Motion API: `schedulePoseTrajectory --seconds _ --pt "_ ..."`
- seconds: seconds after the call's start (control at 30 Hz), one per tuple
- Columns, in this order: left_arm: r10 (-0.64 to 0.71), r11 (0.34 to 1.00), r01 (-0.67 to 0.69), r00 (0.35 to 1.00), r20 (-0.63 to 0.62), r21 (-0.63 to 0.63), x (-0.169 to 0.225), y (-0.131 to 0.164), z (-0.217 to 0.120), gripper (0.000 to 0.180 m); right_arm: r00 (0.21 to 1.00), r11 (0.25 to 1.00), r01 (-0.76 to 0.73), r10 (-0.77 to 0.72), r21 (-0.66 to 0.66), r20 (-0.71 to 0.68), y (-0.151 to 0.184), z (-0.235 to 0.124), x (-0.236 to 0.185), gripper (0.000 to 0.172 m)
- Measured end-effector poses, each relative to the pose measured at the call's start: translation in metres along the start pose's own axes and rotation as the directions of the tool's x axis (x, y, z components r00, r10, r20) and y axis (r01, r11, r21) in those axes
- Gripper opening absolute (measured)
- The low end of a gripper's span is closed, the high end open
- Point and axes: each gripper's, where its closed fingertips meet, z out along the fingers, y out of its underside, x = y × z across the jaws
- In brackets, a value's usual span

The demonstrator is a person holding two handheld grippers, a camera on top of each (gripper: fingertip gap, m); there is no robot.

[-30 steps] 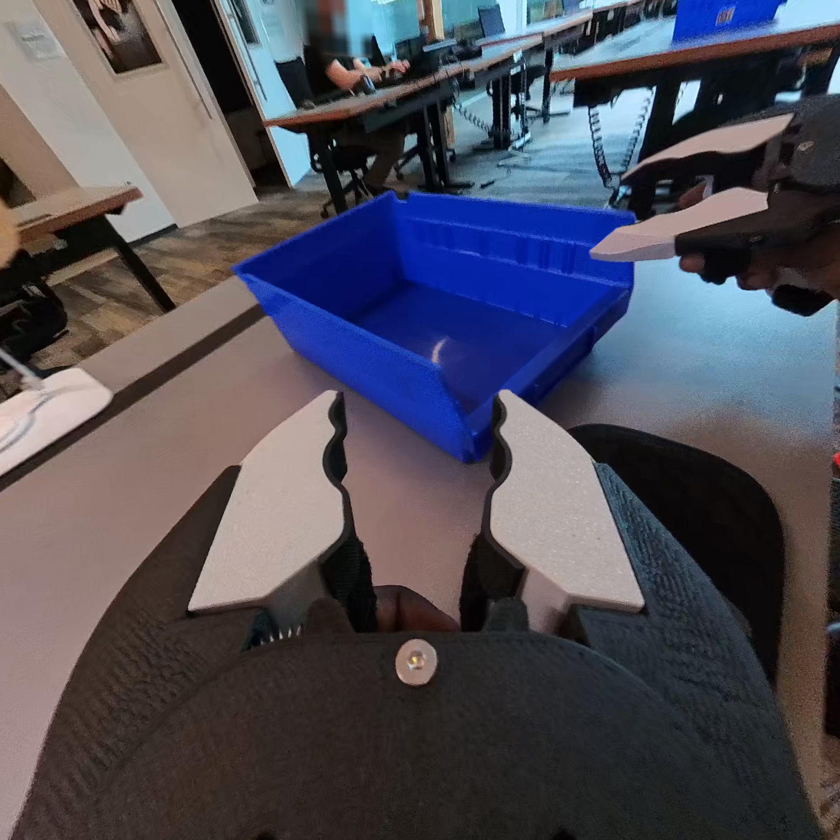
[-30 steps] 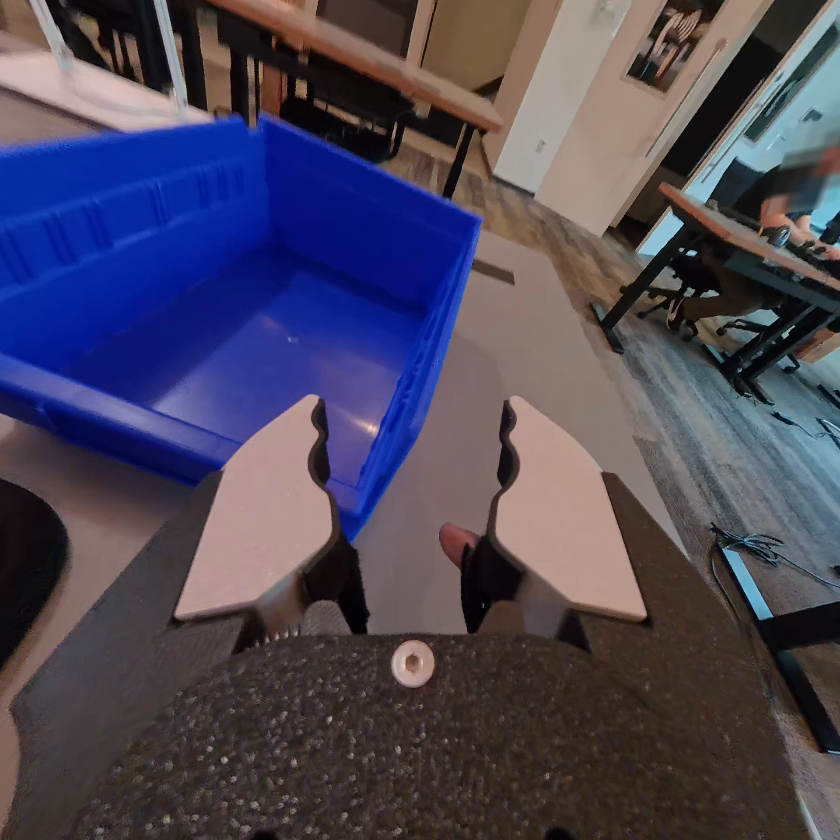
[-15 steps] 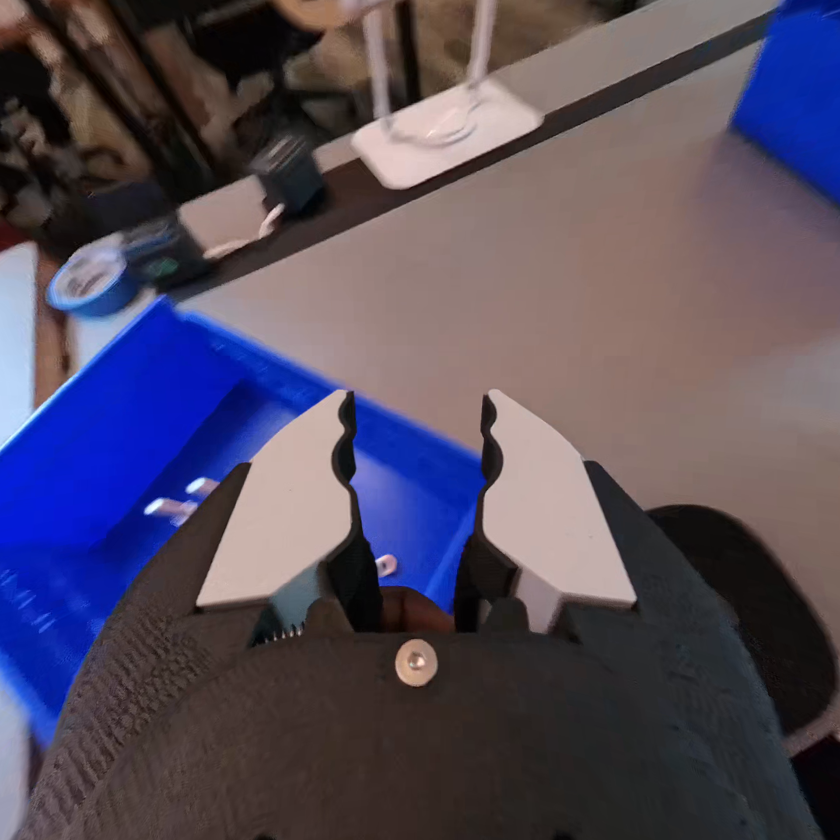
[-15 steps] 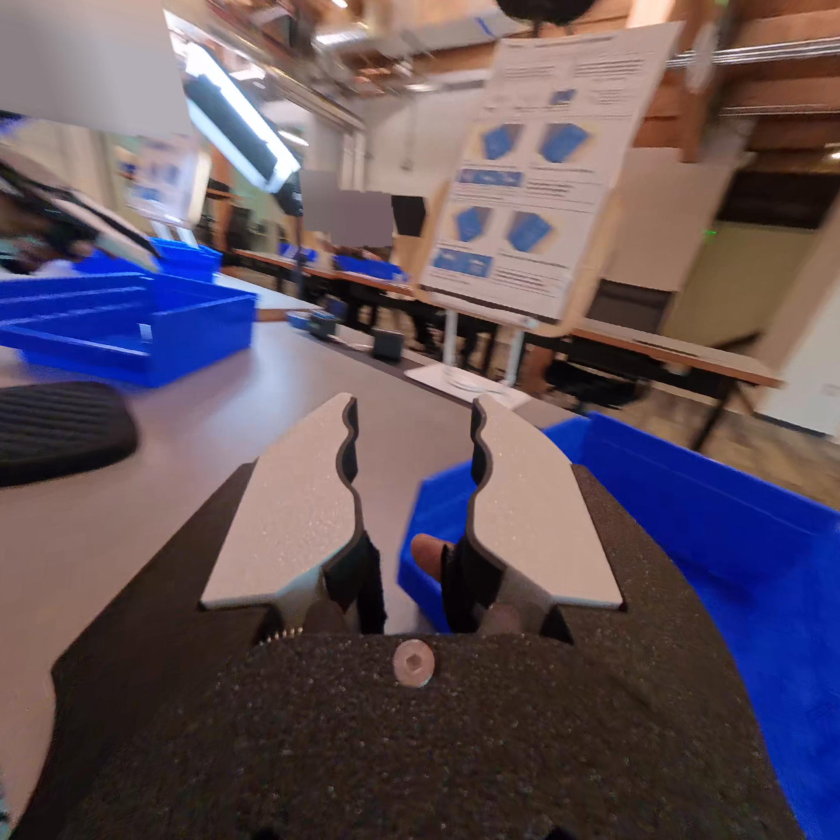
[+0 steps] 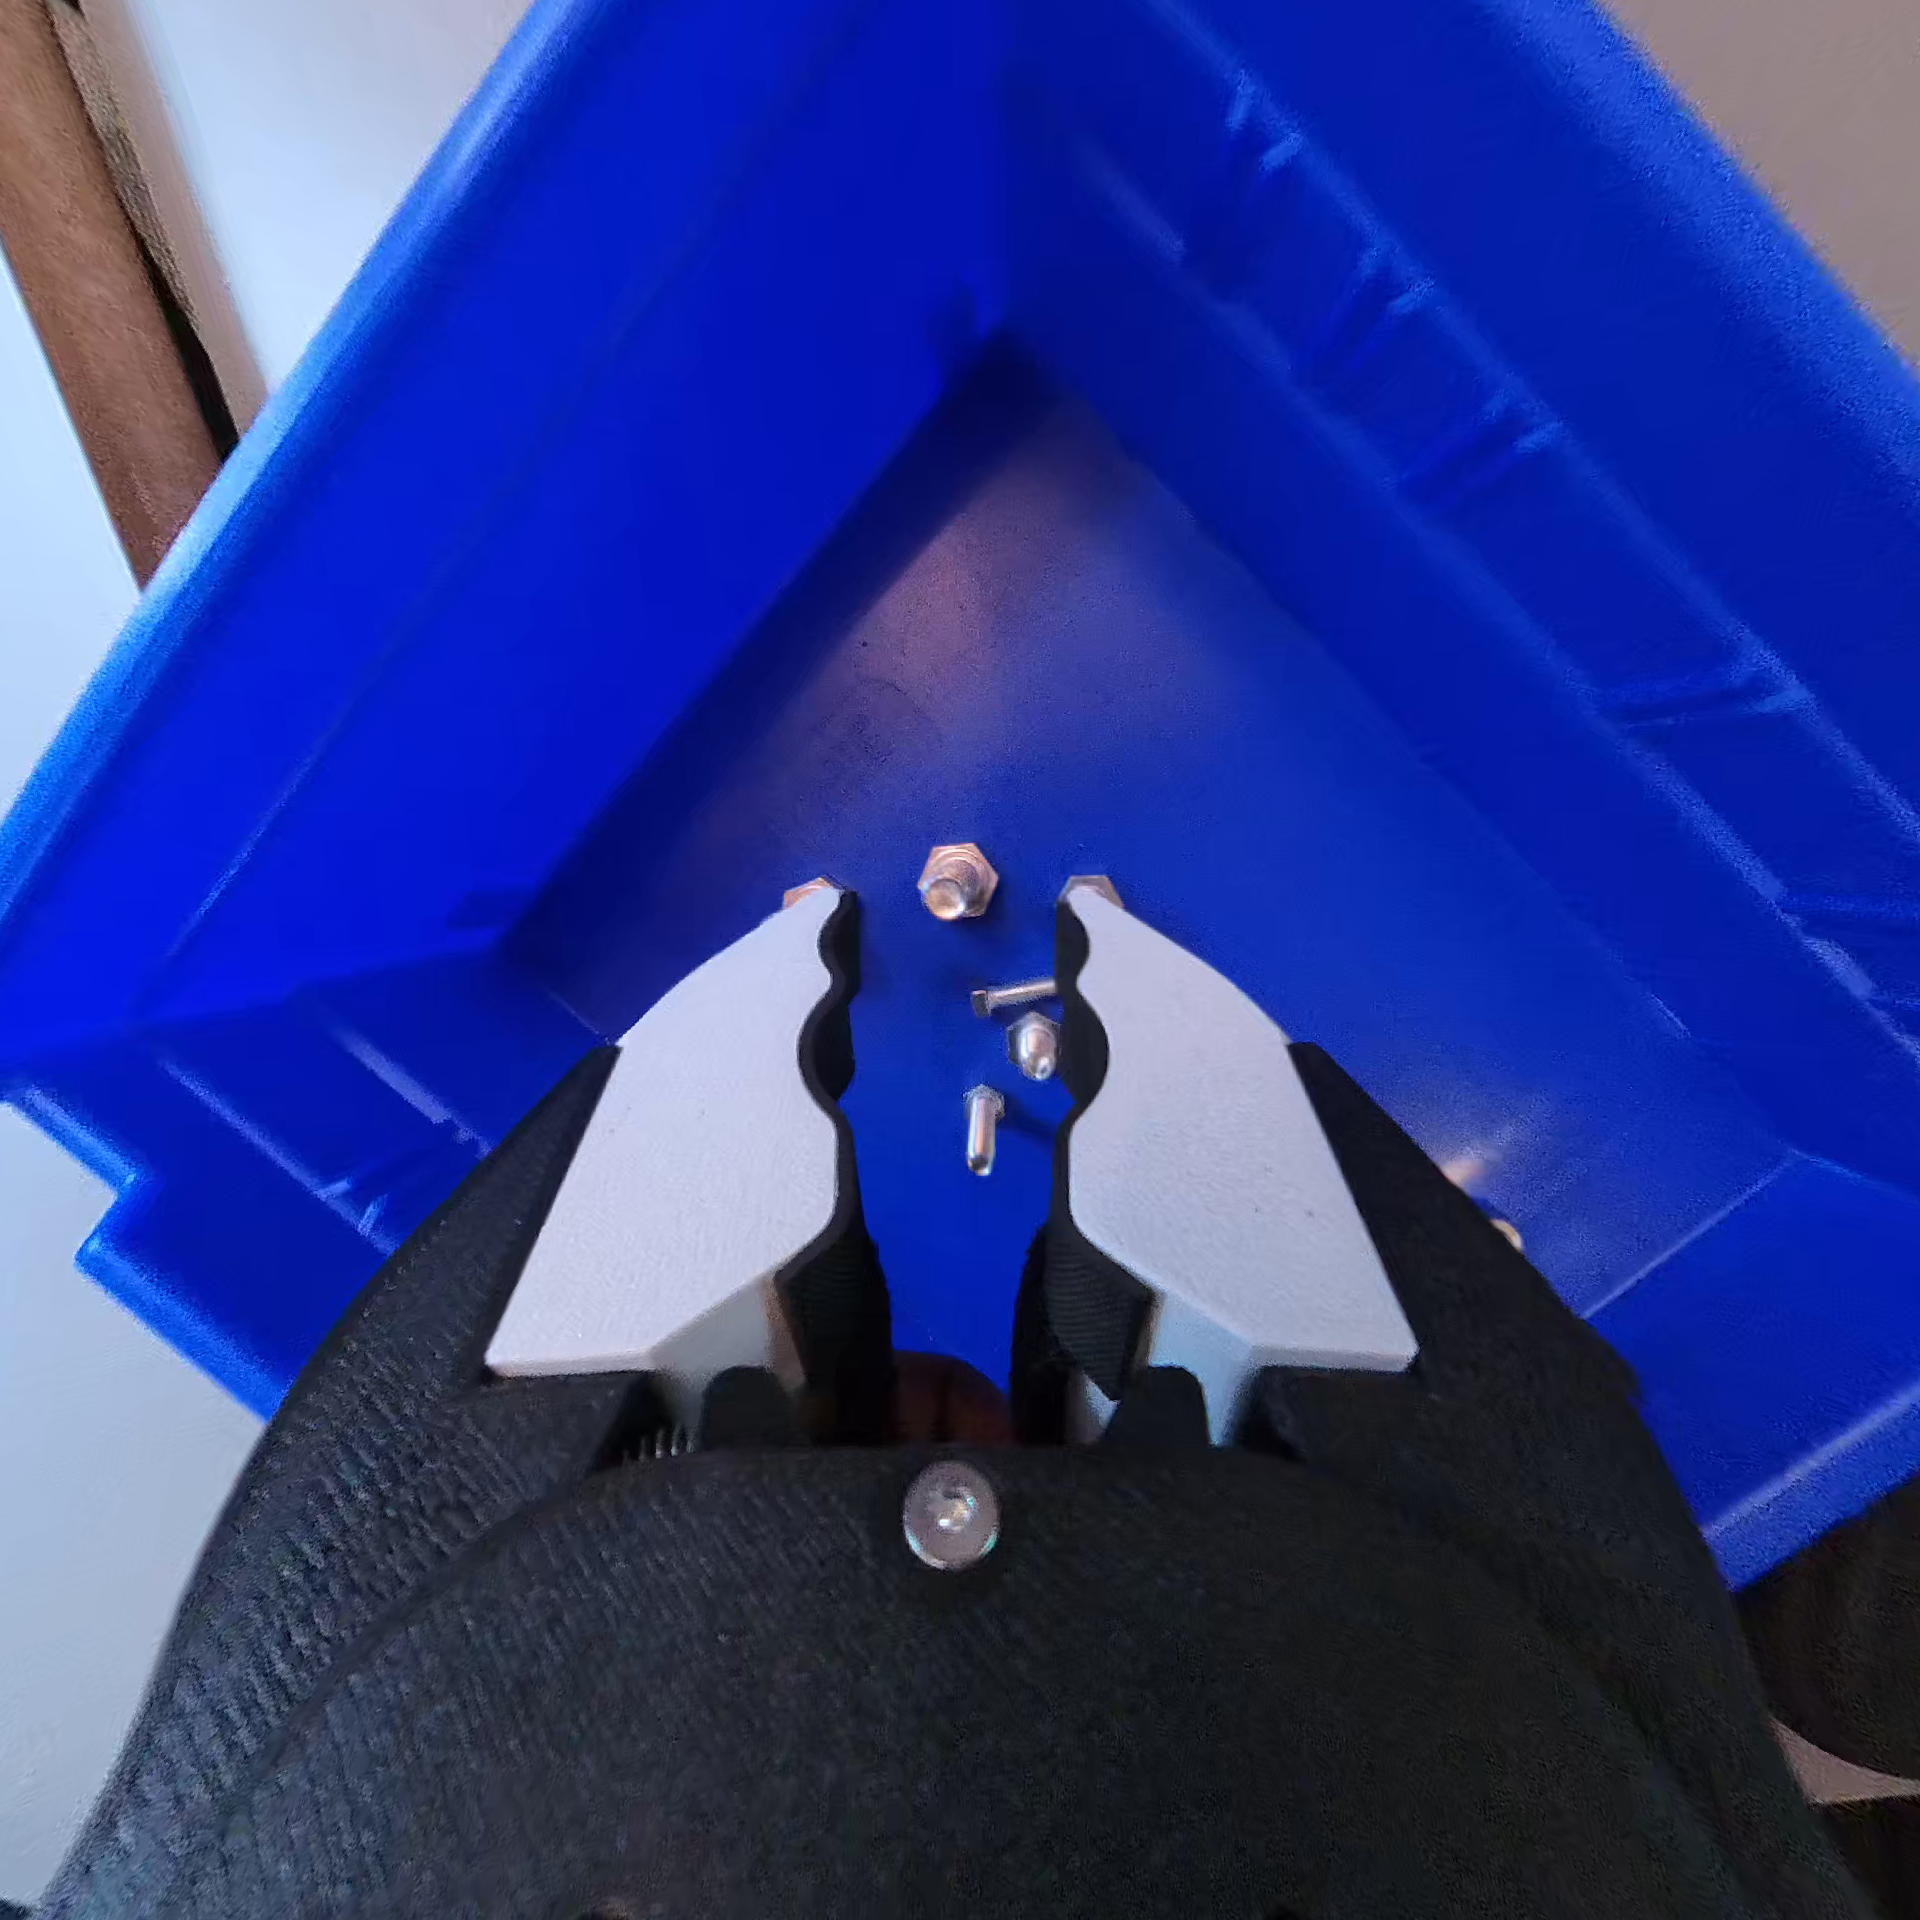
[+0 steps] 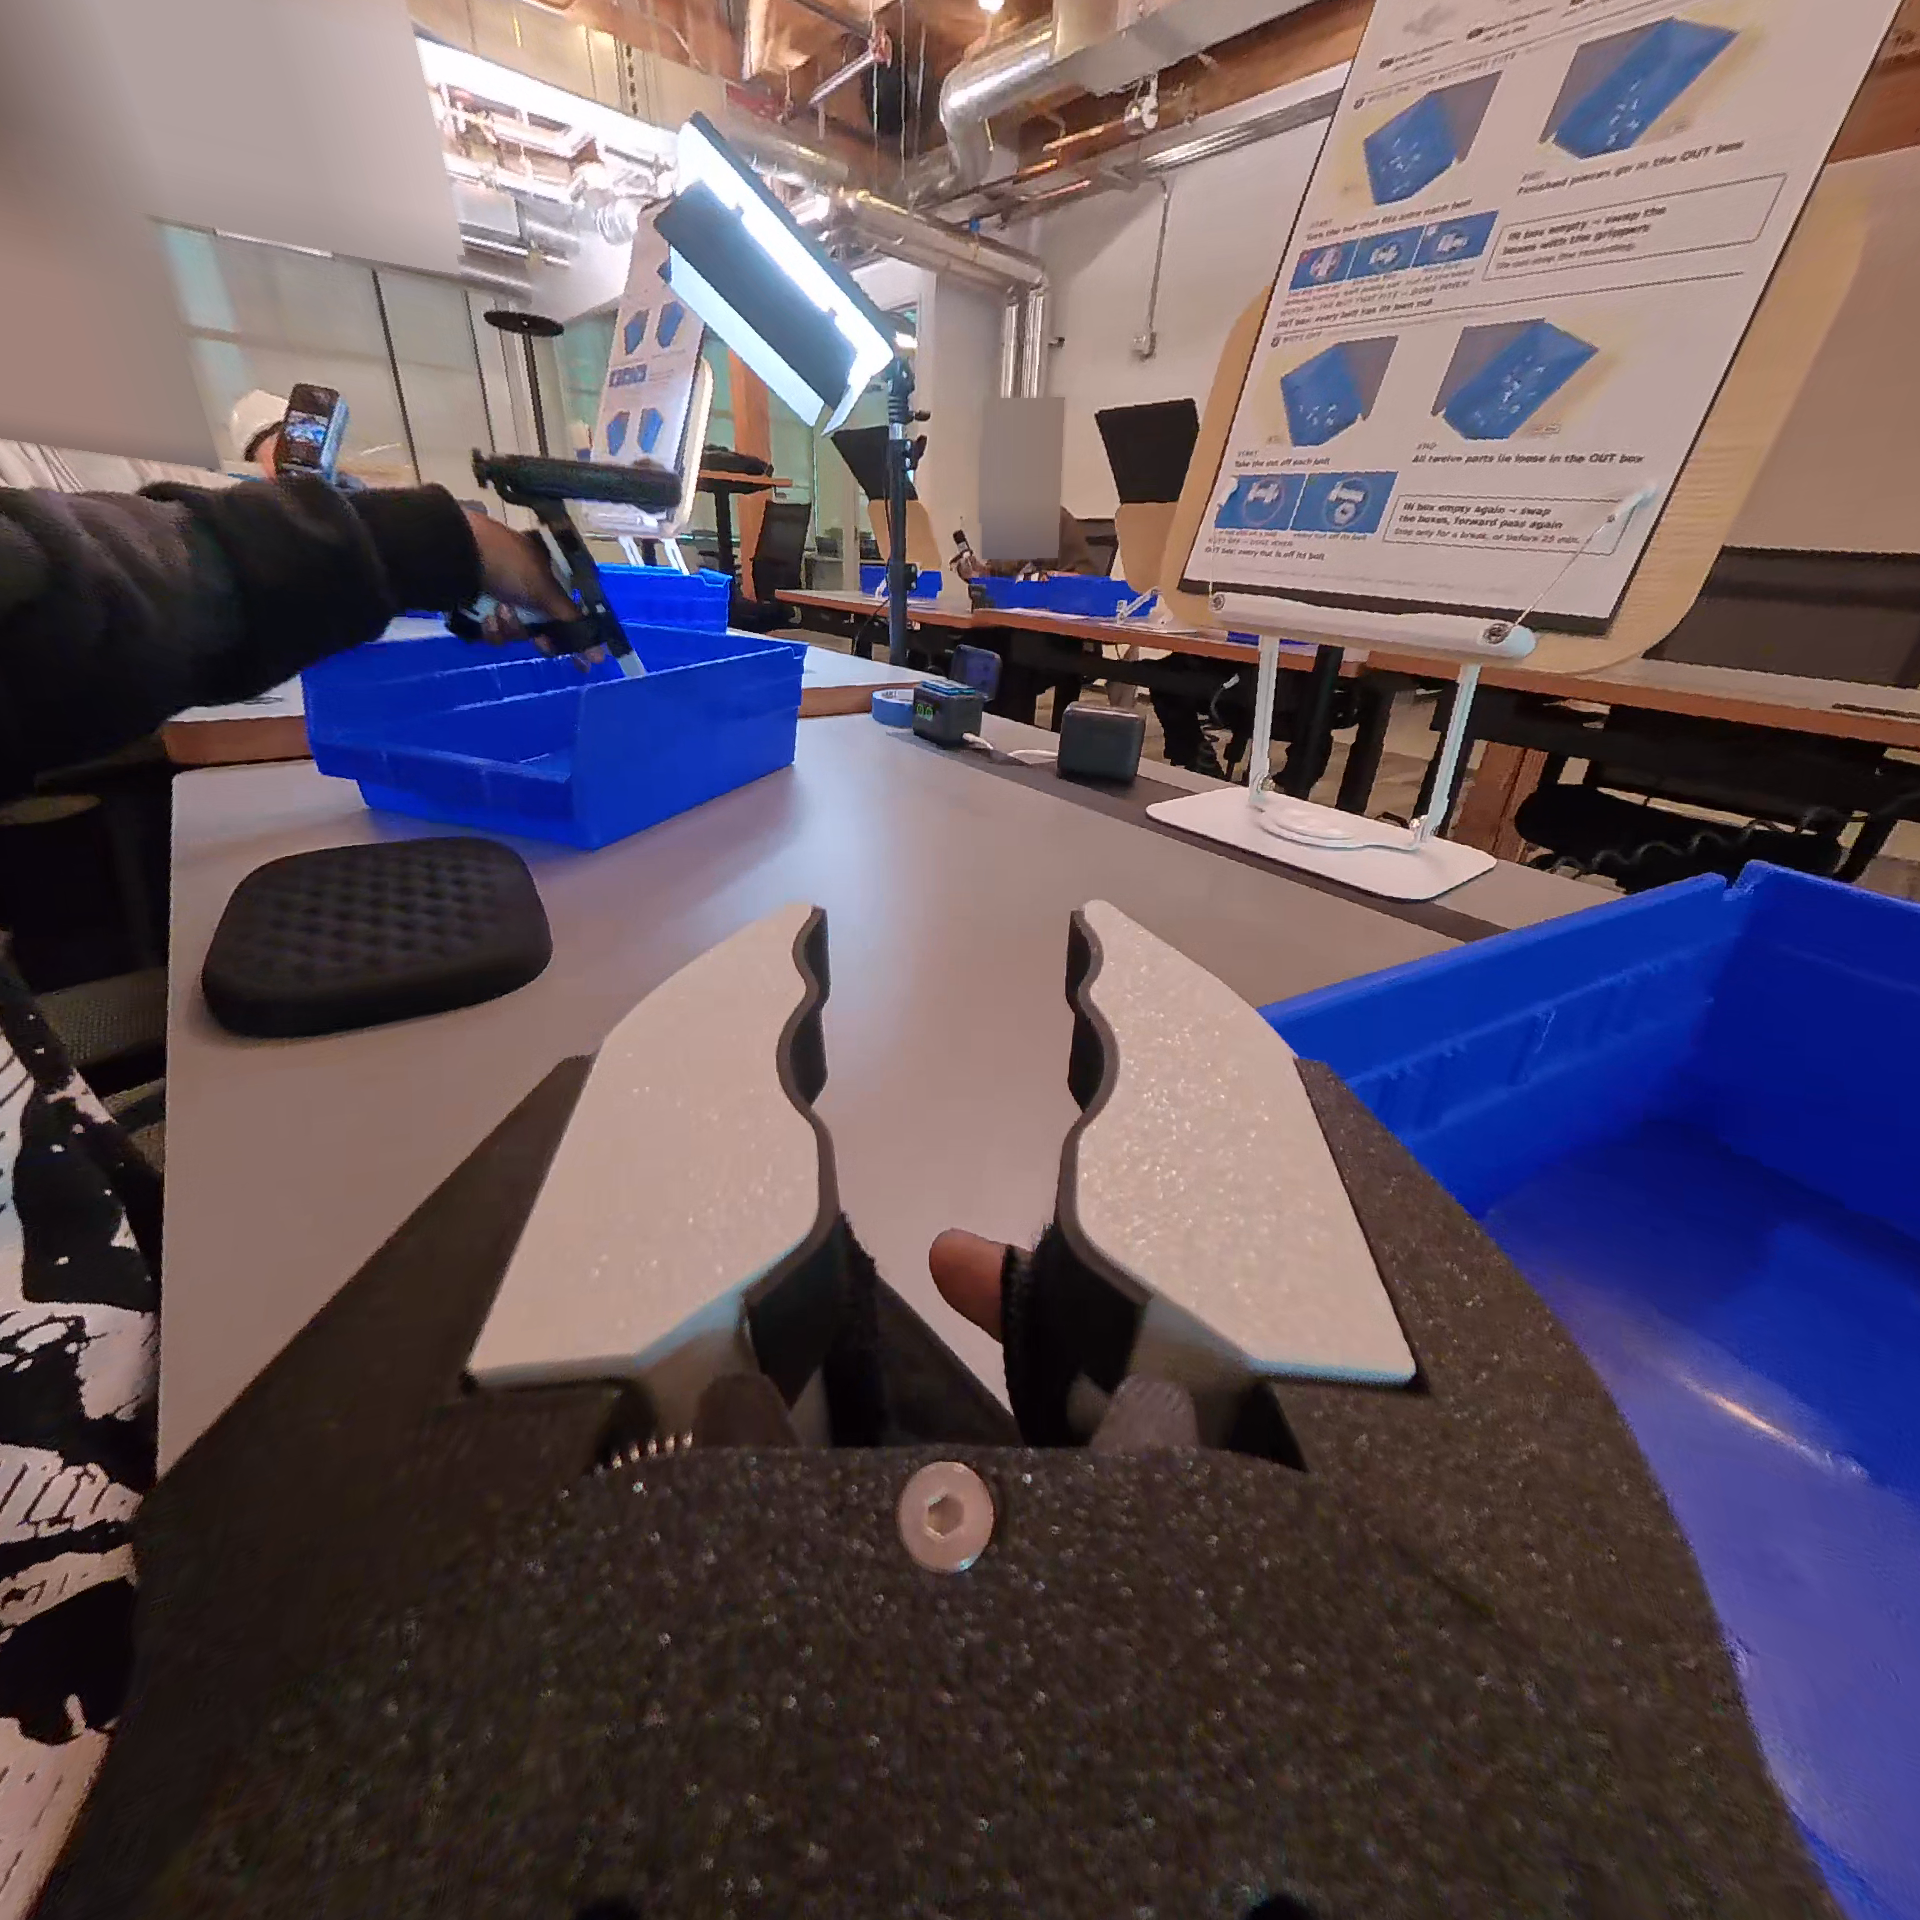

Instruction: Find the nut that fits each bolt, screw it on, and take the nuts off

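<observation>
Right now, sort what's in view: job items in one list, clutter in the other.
Job:
blue bin under the left gripper
bolts on its floor
second blue bin beside the right gripper, open, nothing held

Lying about:
black pad
blue tape roll
instruction board

Right gripper (image 6: 945, 935) open, empty, over grey table (image 6: 935, 831); blue bin (image 6: 1662, 1039) right; black pad (image 6: 374, 930) left.

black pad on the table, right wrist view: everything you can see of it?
The black pad is a low, rounded-rectangle cushion with a dimpled top that looks like soft foam or rubber. It lies flat on the grey table, nearer than the far blue bin and apart from it. Nothing rests on it; the right tongs are apart from it.
</observation>
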Motion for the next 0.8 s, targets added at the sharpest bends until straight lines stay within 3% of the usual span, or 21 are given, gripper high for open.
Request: schedulePoseTrajectory --seconds 0.23,0.37,0.47,0.67,0.8 --pt "-0.027 0.998 0.028 1.0 0.015 -0.057 -0.012 0.002 0.019 0.03 1.0 1.0 0.007 -0.007 -0.003 -0.002 0.001 0.001 0.0 0.045" --pt "-0.023 0.995 0.022 1.0 -0.008 -0.095 -0.007 0.007 0.024 0.011 1.0 1.0 0.0 0.0 -0.004 -0.007 0.001 0.001 0.001 0.045" --pt "-0.003 0.995 0.004 1.0 0.011 -0.097 -0.007 0.006 0.019 0.01 1.0 1.0 -0.004 0.004 0.0 -0.009 0.001 0.001 0.002 0.045" --pt "0.094 0.996 -0.094 0.996 0.002 0.001 0.017 -0.017 -0.028 0.01 1.0 1.0 -0.002 0.002 -0.004 -0.01 0.002 0.001 0.001 0.045" --pt "0.267 0.957 -0.257 0.962 -0.061 0.135 0.079 -0.04 -0.08 0.01 1.0 1.0 0.011 -0.011 -0.023 -0.007 0.005 0.003 0.0 0.044"
